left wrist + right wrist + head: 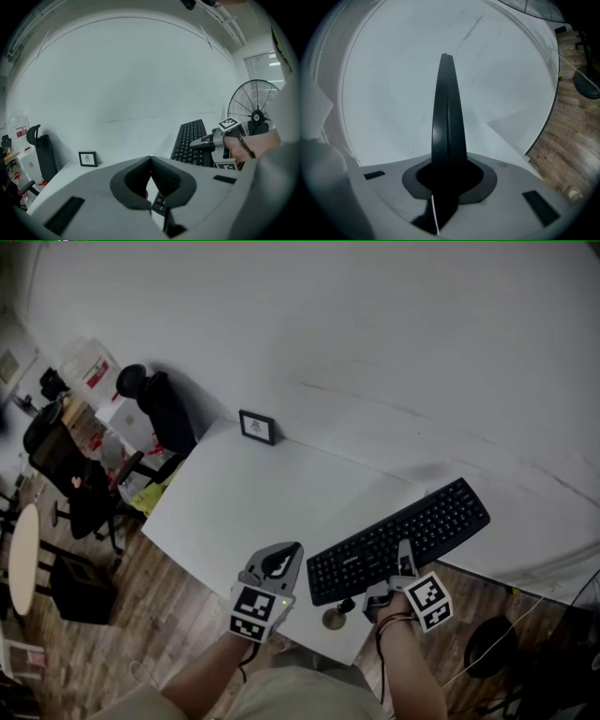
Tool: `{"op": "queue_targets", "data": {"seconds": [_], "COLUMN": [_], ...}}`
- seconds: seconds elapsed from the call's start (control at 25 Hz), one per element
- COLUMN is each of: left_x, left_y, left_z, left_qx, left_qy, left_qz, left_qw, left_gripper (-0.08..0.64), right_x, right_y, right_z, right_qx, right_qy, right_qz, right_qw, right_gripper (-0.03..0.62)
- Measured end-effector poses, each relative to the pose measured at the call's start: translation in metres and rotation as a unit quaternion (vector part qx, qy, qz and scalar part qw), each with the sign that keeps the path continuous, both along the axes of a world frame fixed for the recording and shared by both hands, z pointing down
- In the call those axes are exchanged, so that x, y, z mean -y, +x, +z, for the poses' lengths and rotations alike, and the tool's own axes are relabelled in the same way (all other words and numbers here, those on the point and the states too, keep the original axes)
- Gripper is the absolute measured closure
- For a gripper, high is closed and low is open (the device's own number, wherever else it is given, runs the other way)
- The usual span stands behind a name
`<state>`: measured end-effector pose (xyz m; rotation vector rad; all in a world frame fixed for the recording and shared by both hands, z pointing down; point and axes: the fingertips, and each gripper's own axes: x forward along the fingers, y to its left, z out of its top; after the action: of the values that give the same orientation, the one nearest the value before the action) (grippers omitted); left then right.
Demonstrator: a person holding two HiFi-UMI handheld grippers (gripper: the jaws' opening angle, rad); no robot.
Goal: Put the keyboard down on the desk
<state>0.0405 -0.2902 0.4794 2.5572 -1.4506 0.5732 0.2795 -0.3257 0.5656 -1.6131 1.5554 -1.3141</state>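
Black keyboard: held by the middle of its near long edge, lying slantwise across the right edge of the white table, left end over the tabletop, right end out past it; no view shows whether it touches the top.
Keyboard in the right gripper view: seen edge-on, a thin dark blade rising straight up from between the jaws.
Right claw: clenched on the keyboard's edge, jaws pressed to both faces of it.
Right hand: wrapped round the handle below the marker cube, a dark band at the wrist.
Left claw: shut, the jaw tips meeting with nothing between them; it hangs over the table's near edge, just left of the keyboard and apart from it.
Table: white and bare in the middle, with a small dark picture frame standing upright at its far edge against the white wall.
Floor: brown wood boards.
Office chair: black, well left of the table.
Fan: round wire cage, standing to the right beyond the keyboard in the left gripper view.
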Motion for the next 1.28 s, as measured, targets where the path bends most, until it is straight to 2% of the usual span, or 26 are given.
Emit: {"op": "queue_targets", "data": {"seconds": [0.28,0.72,0.96,1.16,1.28], "left_x": [0.044,0.092,0.110,0.121,0.127], "left_y": [-0.015,-0.044,-0.060,-0.077,-0.082], "left_z": [0.037,0.103,0.126,0.144,0.147], "left_qx": [-0.014,-0.025,-0.037,-0.023,-0.024], "left_qy": [-0.035,-0.098,-0.123,-0.131,-0.132], "left_qz": [-0.004,0.007,0.014,0.006,0.004], "left_qw": [0.9993,0.9949,0.9916,0.9911,0.9909], "left_gripper": [0.538,0.538,0.538,0.538,0.538], "right_x": [0.038,0.078,0.100,0.118,0.124], "right_y": [-0.025,-0.047,-0.053,-0.055,-0.058], "right_z": [0.046,0.129,0.160,0.162,0.167], "right_qx": [0.015,0.093,0.093,0.047,0.043], "right_qy": [-0.042,-0.109,-0.127,-0.142,-0.161], "right_qz": [0.018,0.088,0.113,0.114,0.117], "right_qw": [0.999,0.986,0.981,0.982,0.979], "right_gripper": [0.508,0.508,0.508,0.494,0.477]}}
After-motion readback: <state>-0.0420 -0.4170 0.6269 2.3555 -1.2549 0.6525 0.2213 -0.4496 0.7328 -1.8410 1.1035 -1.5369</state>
